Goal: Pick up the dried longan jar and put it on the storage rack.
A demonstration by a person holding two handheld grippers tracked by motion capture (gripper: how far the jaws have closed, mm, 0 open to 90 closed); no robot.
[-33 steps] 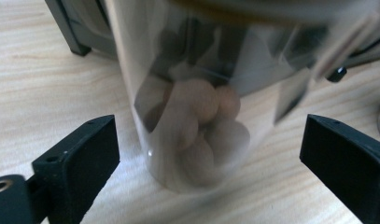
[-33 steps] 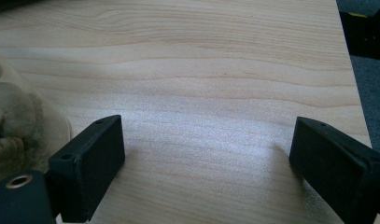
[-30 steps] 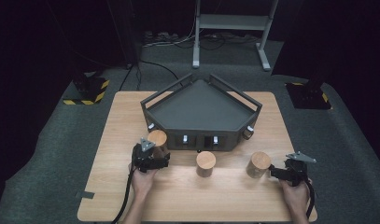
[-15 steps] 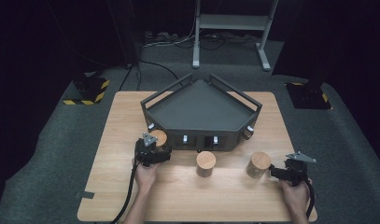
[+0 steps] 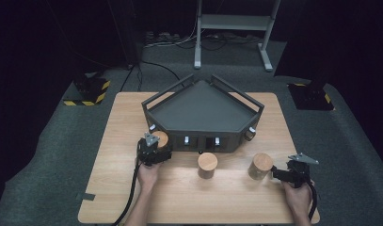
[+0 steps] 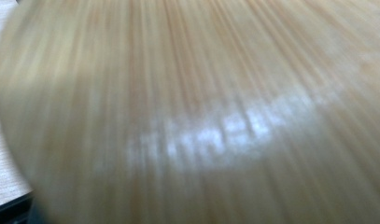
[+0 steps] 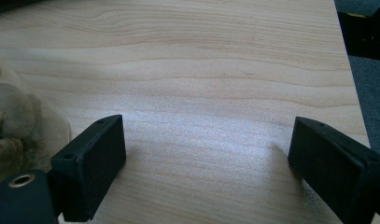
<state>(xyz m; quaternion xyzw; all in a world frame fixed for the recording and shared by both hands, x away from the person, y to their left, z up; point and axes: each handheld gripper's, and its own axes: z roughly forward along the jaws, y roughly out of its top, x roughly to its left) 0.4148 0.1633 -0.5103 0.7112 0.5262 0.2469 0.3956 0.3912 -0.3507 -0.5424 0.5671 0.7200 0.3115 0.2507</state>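
From the high view, the left claw point(image 5: 157, 147) sits left of centre in the frame, its jaws having just closed around a wooden cylinder point(image 5: 161, 139) that stands on the table point(image 5: 123, 122) against the dark tray point(image 5: 203, 110). Two more cylinders, one at centre point(image 5: 207, 165) and one further right point(image 5: 260, 165), stand below the tray. The right claw point(image 5: 275, 173) rests at lower right, just beside the right cylinder.

In the left gripper view, the gripped cylinder's blurred wood grain point(image 6: 201, 112) looms close.

In the right gripper view, the jaws stand spread wide over bare table point(image 7: 215, 70).
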